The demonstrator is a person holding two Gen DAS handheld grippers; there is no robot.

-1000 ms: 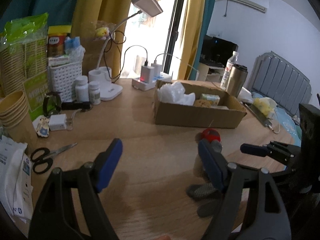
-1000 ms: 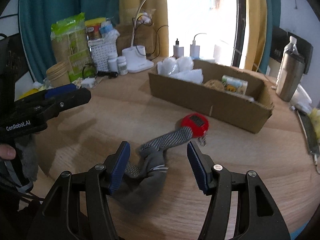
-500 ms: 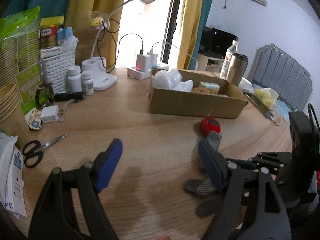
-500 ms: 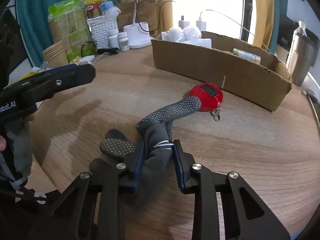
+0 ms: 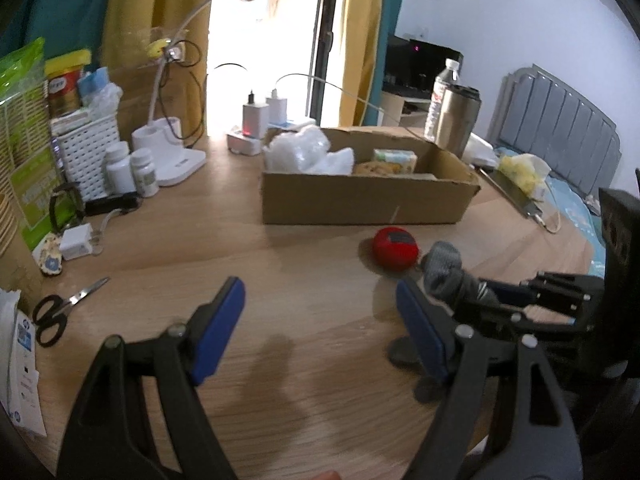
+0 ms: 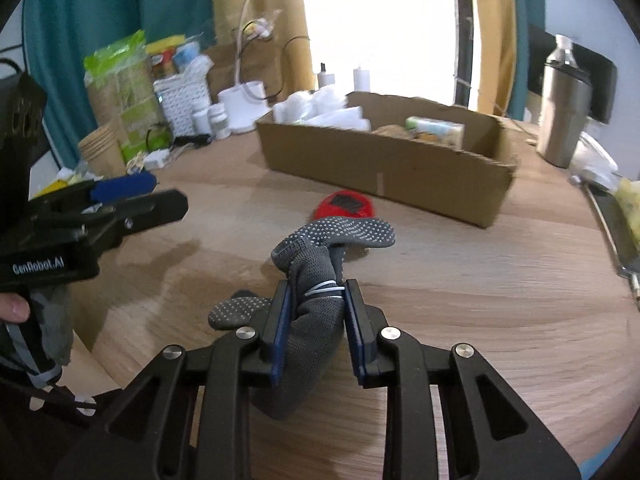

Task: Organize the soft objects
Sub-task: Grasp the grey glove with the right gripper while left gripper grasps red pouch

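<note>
- The cardboard box (image 6: 384,168), already holding soft items, sat ahead of the right gripper (image 6: 314,320) across the table (image 6: 500,300), likely the drop spot.
- The left gripper (image 5: 320,332) hung to its left, jaws wide apart and empty.
- The grey dotted glove (image 6: 320,280), loose on the wood a second earlier, was now pinched between the right jaws and lifting, its fingers drooping forward over the red pouch (image 6: 344,206).

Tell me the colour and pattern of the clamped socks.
Grey knit socks with pale grip dots; right wrist view.
</note>
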